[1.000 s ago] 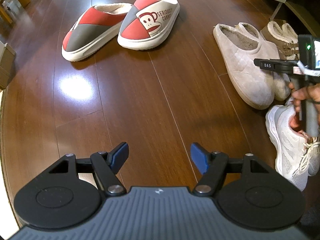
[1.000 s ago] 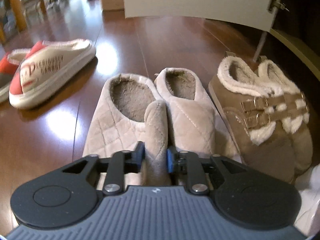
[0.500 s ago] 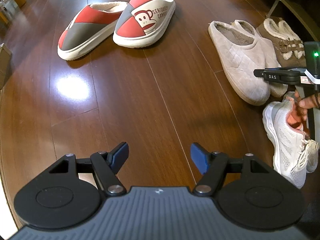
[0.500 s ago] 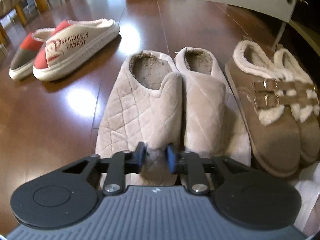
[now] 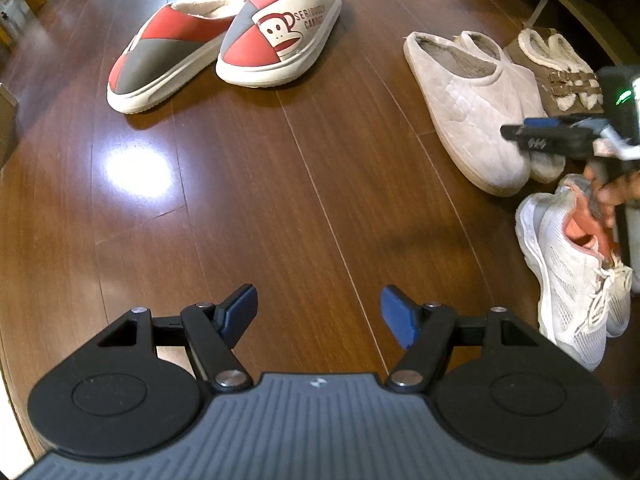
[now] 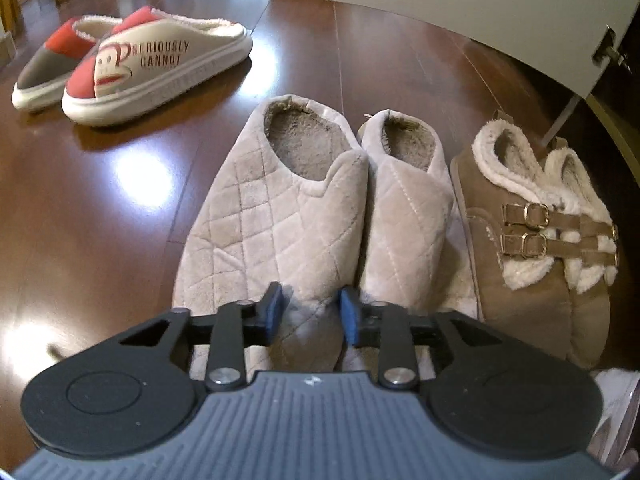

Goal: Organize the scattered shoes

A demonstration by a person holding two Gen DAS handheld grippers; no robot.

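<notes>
Lying toe-first under the right hand-held gripper (image 6: 308,312), the quilted beige slipper (image 6: 276,220) looks light and squashy — pinch its plush upper by the collar. Jaws part-open, touching nothing clearly; left hand-held gripper (image 5: 318,316) wide open, empty, over the floor (image 5: 240,200).

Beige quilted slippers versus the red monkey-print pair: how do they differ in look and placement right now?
The beige quilted slippers are soft plush in one colour; the red monkey-print slippers have thick white soles, red and grey panels and printed text. The beige pair sits in the row beside the brown buckle slippers; the red pair stands apart on open floor. The right gripper hangs over the beige toe; neither gripper is near the red pair. Both pairs lie side by side, fleece-lined.
</notes>
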